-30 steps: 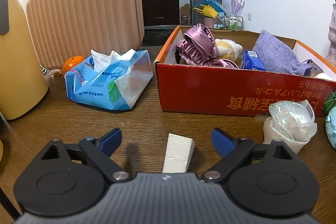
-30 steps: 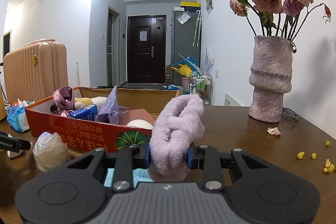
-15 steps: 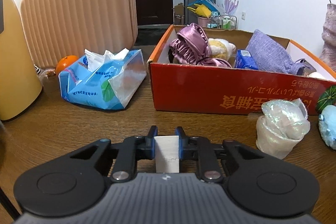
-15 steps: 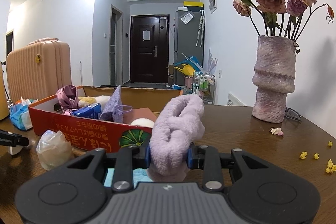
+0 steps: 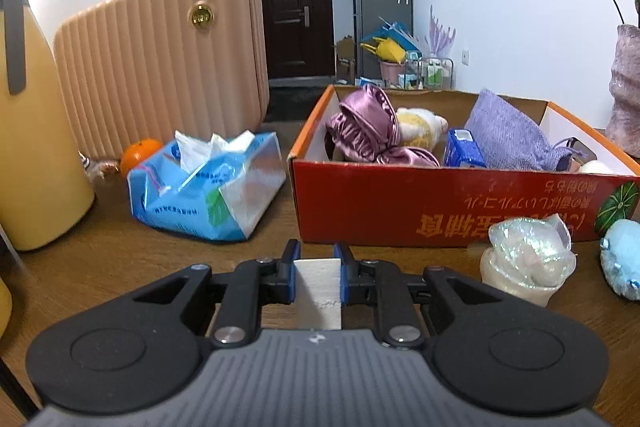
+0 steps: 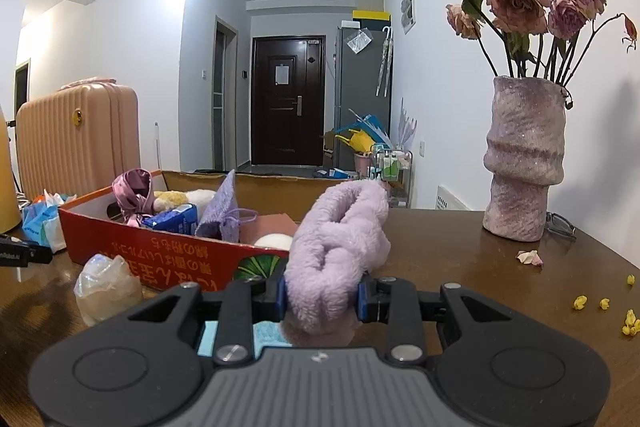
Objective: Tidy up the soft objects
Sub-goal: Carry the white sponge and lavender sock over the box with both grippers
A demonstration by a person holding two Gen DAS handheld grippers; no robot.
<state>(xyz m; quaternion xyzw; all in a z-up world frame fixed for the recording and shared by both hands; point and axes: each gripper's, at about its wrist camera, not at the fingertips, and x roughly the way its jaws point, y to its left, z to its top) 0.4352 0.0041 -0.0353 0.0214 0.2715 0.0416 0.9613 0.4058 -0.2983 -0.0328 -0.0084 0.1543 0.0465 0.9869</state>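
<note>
White foam wedge (image 5: 318, 287), lower centre of the left wrist view, clamped between the blue pads of the left gripper (image 5: 317, 277) above the brown wooden worktop (image 5: 120, 259). Fluffy lilac fabric roll (image 6: 340, 247), centre of the right wrist view, clenched upright in the right gripper (image 6: 322, 297). Red cardboard box (image 5: 440, 203) behind, centre right, holding a purple satin pouch (image 5: 364, 131) and a lavender knitted bag (image 5: 508, 139).

The left gripper (image 5: 317, 269) points slightly downward, its blue pads pressed on both sides of a white wedge (image 5: 318, 287). The right gripper (image 6: 321, 293) sits nearly level, clamped around a fluffy lilac roll (image 6: 338, 247).
</note>
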